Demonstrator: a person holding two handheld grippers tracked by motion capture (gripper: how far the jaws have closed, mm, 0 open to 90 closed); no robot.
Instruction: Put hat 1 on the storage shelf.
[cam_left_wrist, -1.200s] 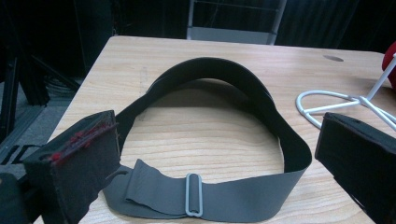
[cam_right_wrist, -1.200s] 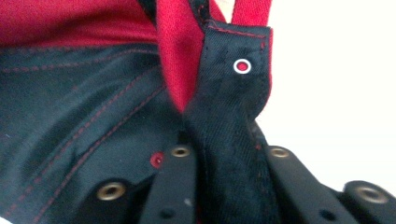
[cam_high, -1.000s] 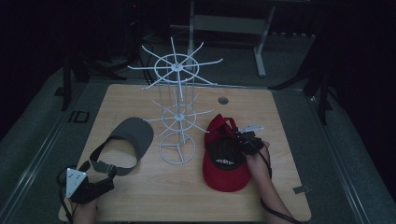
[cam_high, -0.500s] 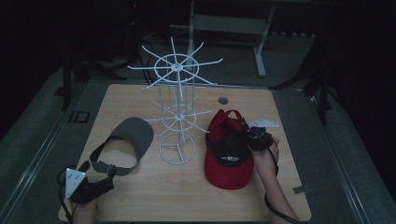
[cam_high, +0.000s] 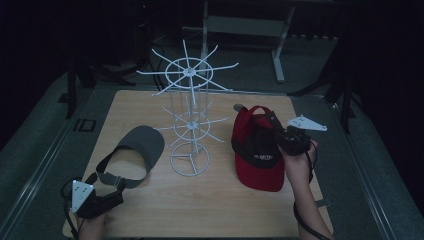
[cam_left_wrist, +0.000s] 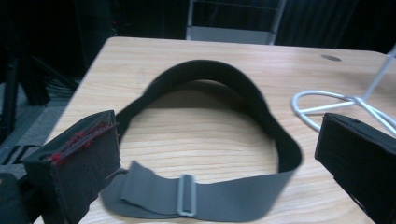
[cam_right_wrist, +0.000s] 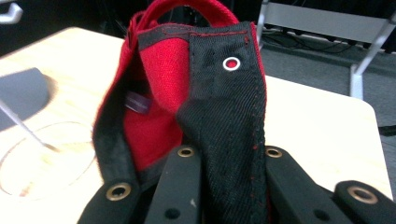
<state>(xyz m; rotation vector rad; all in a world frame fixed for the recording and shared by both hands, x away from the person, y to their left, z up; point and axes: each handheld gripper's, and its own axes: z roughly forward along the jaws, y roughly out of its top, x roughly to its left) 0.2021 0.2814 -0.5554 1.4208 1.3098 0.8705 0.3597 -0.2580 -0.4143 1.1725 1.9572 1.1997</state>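
A red and black cap (cam_high: 257, 162) hangs off the table at the right, pinched at its side panel by my right gripper (cam_high: 279, 140). In the right gripper view the jaws are shut on the cap's black fabric (cam_right_wrist: 224, 107), with the red lining beside it. A grey visor (cam_high: 142, 145) lies flat on the left of the table. My left gripper (cam_high: 116, 189) rests at the visor's back strap. In the left gripper view its jaws stand wide open around the strap (cam_left_wrist: 196, 200), which lies on the wood untouched.
A white wire spinner rack (cam_high: 187, 120) stands mid-table between visor and cap, its ring base (cam_left_wrist: 327, 100) near my left gripper. The wooden table (cam_high: 210, 210) has a small round hole (cam_high: 239, 106) at the back. A metal frame (cam_high: 245, 25) stands behind on the dark floor.
My right gripper has risen and shifted right with the red cap, lifting the cap's crown off the table. The left gripper and the visor have stayed put.
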